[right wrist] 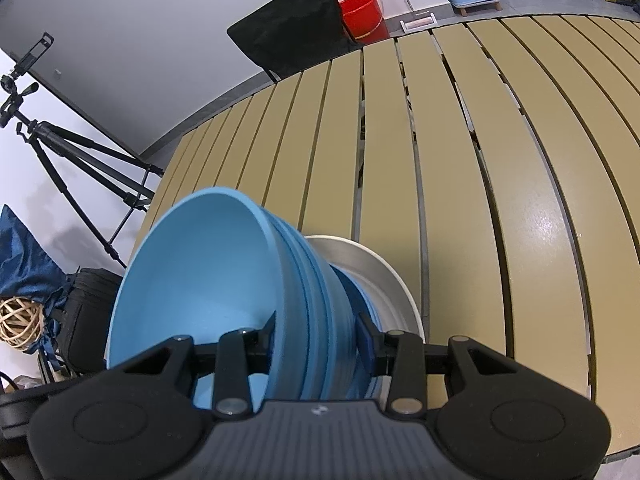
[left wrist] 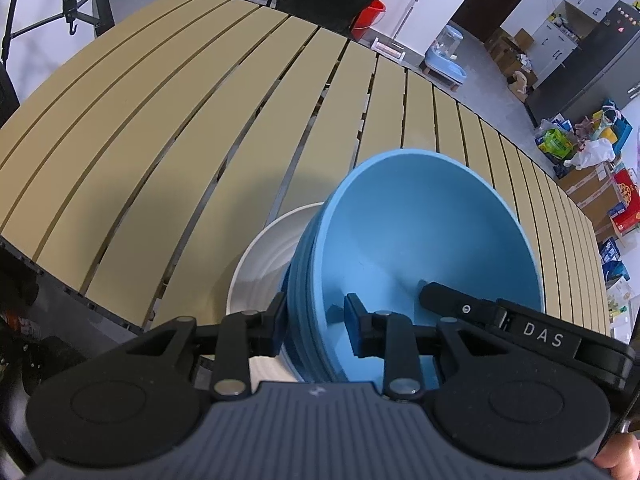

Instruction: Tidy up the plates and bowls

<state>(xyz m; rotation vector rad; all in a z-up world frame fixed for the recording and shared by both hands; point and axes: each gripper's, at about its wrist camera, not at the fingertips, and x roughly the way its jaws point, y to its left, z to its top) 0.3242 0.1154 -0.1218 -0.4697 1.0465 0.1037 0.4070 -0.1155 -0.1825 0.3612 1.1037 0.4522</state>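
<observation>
**Slatted table, stacked bowls held on both sides**

On the tan slatted table (right wrist: 520, 208), each gripper clamps the blue bowl stack's (left wrist: 432, 232) rim, jaws narrowly parted: left gripper (left wrist: 316, 320), right gripper (right wrist: 316, 336). The stack sits over a white plate (right wrist: 384, 272). Uneven lowering could tilt the stack or slide bowls apart.

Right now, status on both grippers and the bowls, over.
Left gripper and right gripper both clamp the stacked blue plastic bowls by opposite rims. White ribbed plate beneath. Slatted wooden table ahead unobstructed.
</observation>
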